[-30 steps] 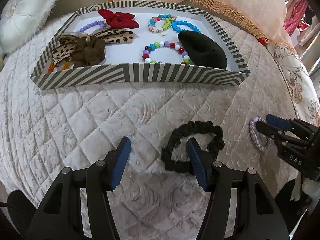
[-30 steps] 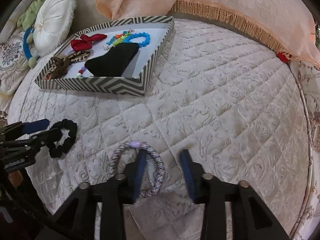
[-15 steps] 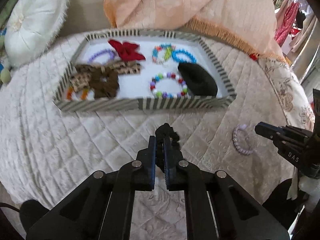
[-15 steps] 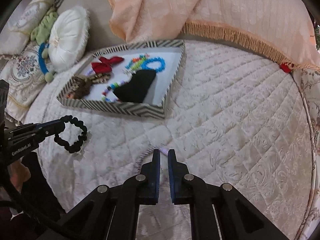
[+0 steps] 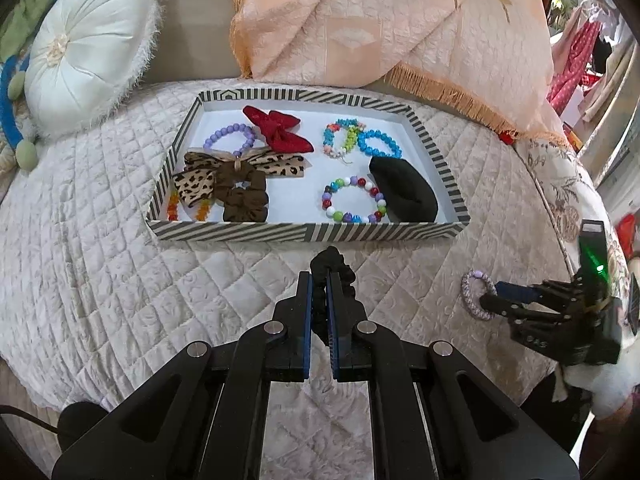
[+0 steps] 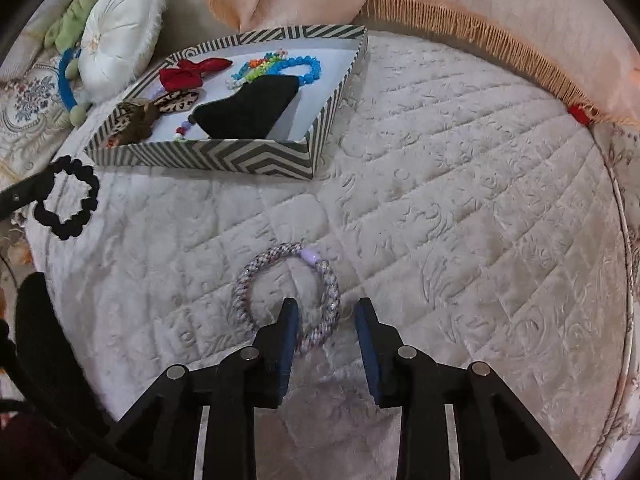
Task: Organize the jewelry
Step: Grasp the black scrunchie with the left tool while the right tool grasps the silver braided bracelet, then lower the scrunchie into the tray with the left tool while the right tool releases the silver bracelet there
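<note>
**Scrunchie lifted, woven bracelet awaiting a grip**

The black scrunchie is pinched between the jaws of the left gripper, clear of the quilted bed and just on the near side of the striped tray. Seen from the right wrist it hangs as an open ring, roughly upright, gripped at one edge with its loop trailing away from the jaws; a ring has no real long axis, so what matters is that its plane stands on edge rather than flat. To set it down well, I would carry it over the tray's near wall with room to spare, aim for the bare white patch in the middle — between the brown scrunchie and the multicoloured bead bracelet — and let go low so it falls flat instead of bouncing.

The woven lilac bracelet lies flat on the bed, well to the right of the tray, its pale bead at the far side. The right gripper has just been opening: its jaws stand narrowly apart, the left one inside the ring and the right one outside, straddling the near right part of the cord without pressing it. A firm close there should lift it — a shallow bite may let the cord roll out.
</note>
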`<move>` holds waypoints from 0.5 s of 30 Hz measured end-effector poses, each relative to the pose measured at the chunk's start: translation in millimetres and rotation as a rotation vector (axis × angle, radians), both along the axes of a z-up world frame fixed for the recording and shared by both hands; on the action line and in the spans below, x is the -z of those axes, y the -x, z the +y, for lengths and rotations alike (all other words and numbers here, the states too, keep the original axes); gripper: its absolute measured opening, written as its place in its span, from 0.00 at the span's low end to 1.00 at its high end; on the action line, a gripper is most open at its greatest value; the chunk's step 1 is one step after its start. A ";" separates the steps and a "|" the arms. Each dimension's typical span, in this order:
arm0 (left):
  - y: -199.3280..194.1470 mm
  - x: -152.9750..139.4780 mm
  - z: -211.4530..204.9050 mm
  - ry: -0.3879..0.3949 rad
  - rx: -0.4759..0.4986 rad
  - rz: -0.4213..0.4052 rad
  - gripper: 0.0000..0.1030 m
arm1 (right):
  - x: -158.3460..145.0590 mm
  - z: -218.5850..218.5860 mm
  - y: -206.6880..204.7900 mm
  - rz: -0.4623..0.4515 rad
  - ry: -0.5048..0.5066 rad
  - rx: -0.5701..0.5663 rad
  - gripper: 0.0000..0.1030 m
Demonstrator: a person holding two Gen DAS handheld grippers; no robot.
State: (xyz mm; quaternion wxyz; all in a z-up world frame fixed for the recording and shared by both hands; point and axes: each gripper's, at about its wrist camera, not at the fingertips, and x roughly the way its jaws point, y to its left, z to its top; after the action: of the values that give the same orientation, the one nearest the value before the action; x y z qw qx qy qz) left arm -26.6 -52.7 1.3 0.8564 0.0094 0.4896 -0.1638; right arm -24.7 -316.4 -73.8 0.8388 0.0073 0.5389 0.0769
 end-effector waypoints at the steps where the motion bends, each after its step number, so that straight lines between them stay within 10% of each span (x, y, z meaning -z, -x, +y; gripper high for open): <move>1: 0.2 0.4 -0.4 -0.001 0.001 0.002 0.05 | -1.1 -0.4 -1.2 -0.007 -0.004 0.004 0.14; 15: -22.9 -33.3 11.1 0.011 -0.029 -0.049 0.05 | -68.1 16.0 -2.9 -0.157 -0.117 -0.048 0.07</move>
State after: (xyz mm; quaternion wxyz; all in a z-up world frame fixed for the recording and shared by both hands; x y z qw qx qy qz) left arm -3.7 -41.6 34.7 0.8705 0.0015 0.4676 -0.1536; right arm -21.8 -300.4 -5.7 0.8745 0.0375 0.4662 0.1285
